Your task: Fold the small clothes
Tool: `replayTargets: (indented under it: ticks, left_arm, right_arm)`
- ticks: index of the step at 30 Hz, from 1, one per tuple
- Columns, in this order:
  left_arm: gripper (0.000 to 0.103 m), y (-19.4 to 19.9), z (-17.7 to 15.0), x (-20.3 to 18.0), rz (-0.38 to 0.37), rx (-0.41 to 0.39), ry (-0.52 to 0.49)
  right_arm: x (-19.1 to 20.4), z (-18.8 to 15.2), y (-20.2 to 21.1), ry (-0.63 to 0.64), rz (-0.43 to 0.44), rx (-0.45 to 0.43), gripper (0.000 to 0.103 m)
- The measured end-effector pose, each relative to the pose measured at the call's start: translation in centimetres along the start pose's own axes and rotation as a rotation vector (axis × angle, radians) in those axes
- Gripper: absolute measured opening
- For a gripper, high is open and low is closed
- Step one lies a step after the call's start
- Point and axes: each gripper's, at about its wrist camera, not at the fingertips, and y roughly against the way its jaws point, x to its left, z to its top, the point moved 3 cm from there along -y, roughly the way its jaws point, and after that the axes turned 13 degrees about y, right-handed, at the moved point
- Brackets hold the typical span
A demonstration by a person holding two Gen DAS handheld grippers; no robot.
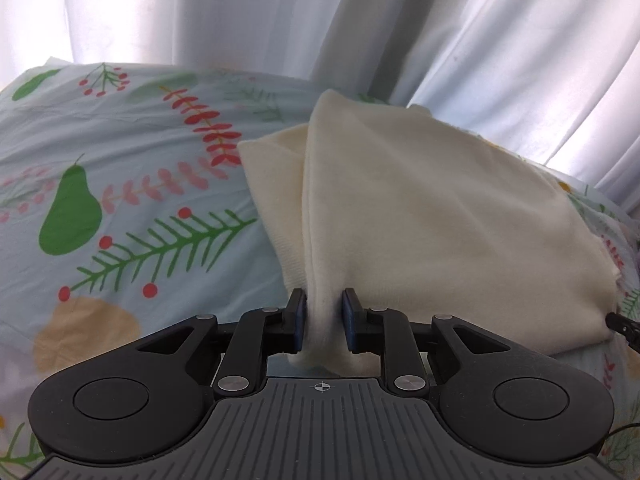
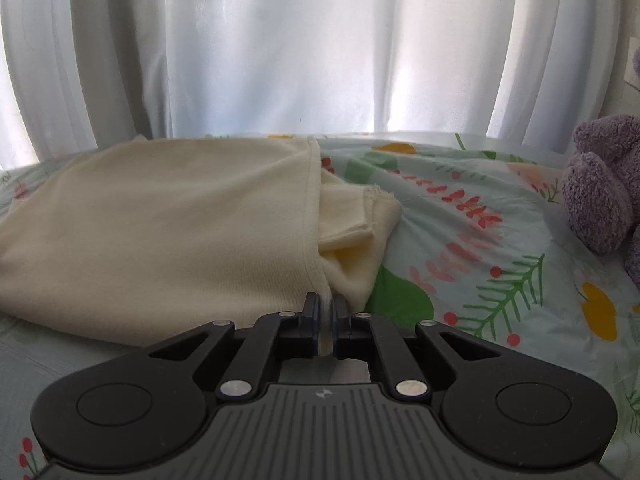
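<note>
1. Far left in my left wrist view, the printed bedsheet point(image 1: 120, 200): pale blue, green pear at 9 o'clock, red-berried fern sprig just right of it, all lying flat on the bed.
2. Moving right, the cream garment point(image 1: 420, 208) fills the view from centre out to 3 o'clock, lying on the sheet with one fold ridged up along its left side.
3. My left gripper point(image 1: 324, 312) at 6 o'clock: its fingers are pinching a bunched corner of the cream garment, blue pads pressed against the gathered cloth on both sides, cloth hanging down past them.
4. At 3 o'clock, low on the edge, a small black tip touches the garment's right corner; I can't say for sure what it is.
5. White curtains point(image 1: 280, 12) hang across the top, 10 to 2 o'clock.
6. Over to my right wrist view: the cream garment point(image 2: 160, 220) spreads from 9 o'clock to centre, hemmed edge running down the middle, a sleeve poking out from under it at about 1 o'clock of my fingers.
7. My right gripper point(image 2: 328, 312) at 6 o'clock: fingers nearly together, nipping a thin hem edge of the garment.
8. Right of that, bare bedsheet point(image 2: 480, 240).
9. At 3 o'clock, a purple plush toy point(image 2: 604, 184) sits on the bed, well apart from the garment.
</note>
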Motion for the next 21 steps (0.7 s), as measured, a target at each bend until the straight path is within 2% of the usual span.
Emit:
replayTargets:
  ticks: [3,4,6,9,14,16,17,19,20,21]
  left_arm:
    - [0.036,0.5,0.5,0.2,-0.002,-0.008,0.020]
    - [0.037,0.7,0.7,0.3,-0.005,-0.016,0.028]
    - [0.040,1.1,1.2,0.6,-0.004,-0.031,0.040]
    - [0.044,1.2,1.8,1.1,0.003,-0.053,0.060]
    - [0.046,0.3,2.5,1.3,0.007,-0.065,0.120]
    - [0.046,0.0,2.7,1.4,0.003,-0.069,0.137]
    - [0.047,-0.1,2.8,1.6,-0.001,-0.070,0.148]
    - [0.049,-0.2,3.1,2.0,-0.018,-0.062,0.170]
    - [0.051,-0.4,3.3,2.4,-0.034,-0.051,0.185]
    - [0.052,-0.5,3.5,2.7,-0.048,-0.041,0.203]
  right_arm:
    - [0.1,0.1,0.4,-0.012,0.020,0.002,0.009]
    - [-0.1,0.3,0.9,-0.025,0.012,-0.016,0.009]
    - [-0.7,0.7,1.9,-0.048,-0.010,-0.060,0.019]
    - [-1.1,1.5,2.7,-0.049,-0.042,-0.119,0.019]
    - [1.1,3.1,1.3,0.029,0.023,-0.146,0.019]
    - [2.4,3.2,-0.1,0.073,0.075,-0.128,0.019]
    - [2.7,3.2,-0.7,0.077,0.086,-0.119,0.017]
    - [2.8,2.8,-2.1,0.063,0.037,-0.073,0.008]
    - [2.4,2.7,-2.1,0.037,0.023,-0.075,0.000]
    - [1.8,2.6,-2.0,-0.011,0.010,-0.073,0.000]
